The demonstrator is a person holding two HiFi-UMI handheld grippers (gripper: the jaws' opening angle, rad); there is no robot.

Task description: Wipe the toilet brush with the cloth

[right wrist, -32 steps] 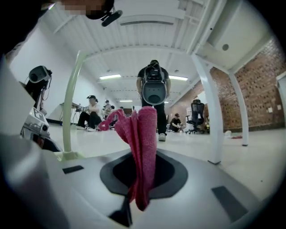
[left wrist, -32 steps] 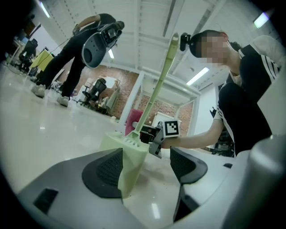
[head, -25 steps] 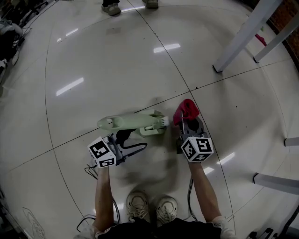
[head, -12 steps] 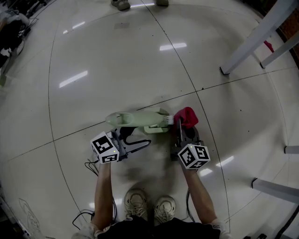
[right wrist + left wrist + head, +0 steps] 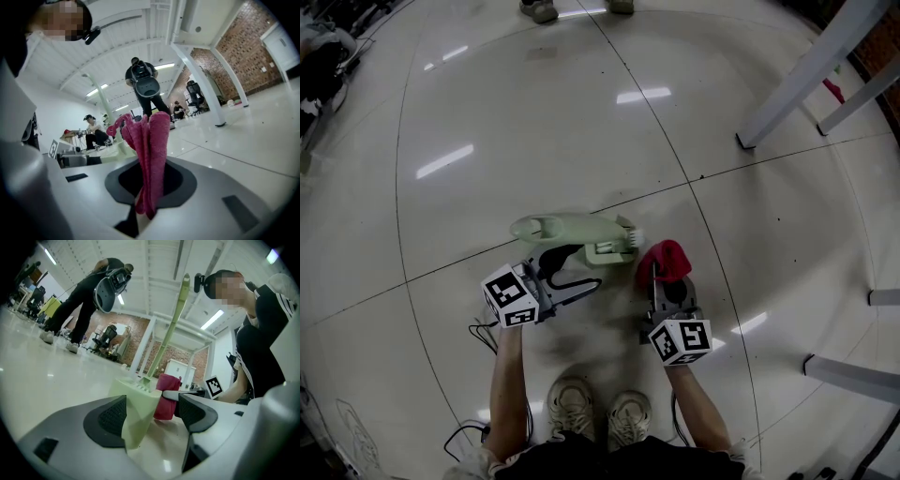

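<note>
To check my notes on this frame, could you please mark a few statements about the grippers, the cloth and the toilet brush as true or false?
1. The right gripper is shut on the red cloth. True.
2. The toilet brush lies flat on its side. False: it stands upright in its green holder.
3. The left gripper is open, with the holder between its jaws. True.
4. The cloth is wrapped round the brush handle. False: it stands up from the right gripper, beside the holder.
</note>
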